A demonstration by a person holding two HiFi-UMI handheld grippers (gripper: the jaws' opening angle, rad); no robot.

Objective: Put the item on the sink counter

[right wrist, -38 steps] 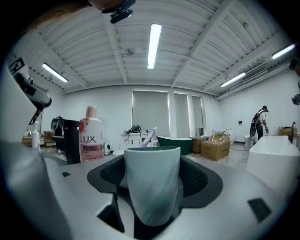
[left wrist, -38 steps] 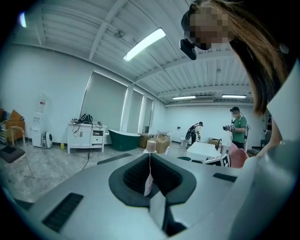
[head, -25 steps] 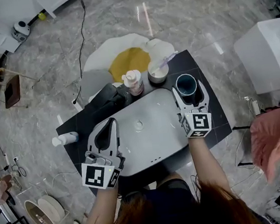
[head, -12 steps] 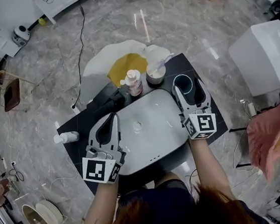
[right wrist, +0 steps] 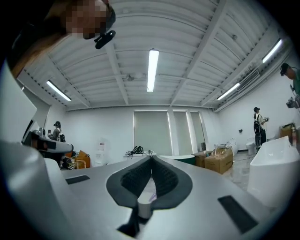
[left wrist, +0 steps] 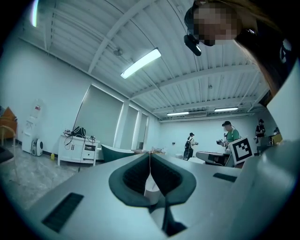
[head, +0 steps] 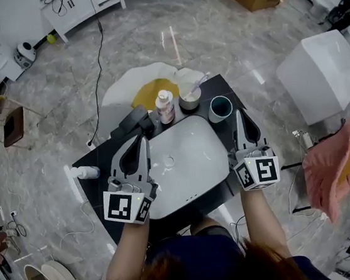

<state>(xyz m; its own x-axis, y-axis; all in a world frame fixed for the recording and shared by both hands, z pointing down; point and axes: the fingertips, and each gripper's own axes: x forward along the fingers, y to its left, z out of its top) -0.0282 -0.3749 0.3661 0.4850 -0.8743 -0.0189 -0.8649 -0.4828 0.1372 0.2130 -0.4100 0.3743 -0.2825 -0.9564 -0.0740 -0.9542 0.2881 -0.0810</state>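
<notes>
Right gripper (head: pixel 238 117) now back from cup (head: pixel 220 108)

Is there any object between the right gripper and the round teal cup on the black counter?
Nothing visible. The round teal cup stands on the black counter just beyond the tips of the shut right gripper, only bare counter between them.

The right gripper (head: pixel 239 117) pulled back from around the cup (head: pixel 220 108) to just beside it, its jaws closing with nothing between them.
</notes>
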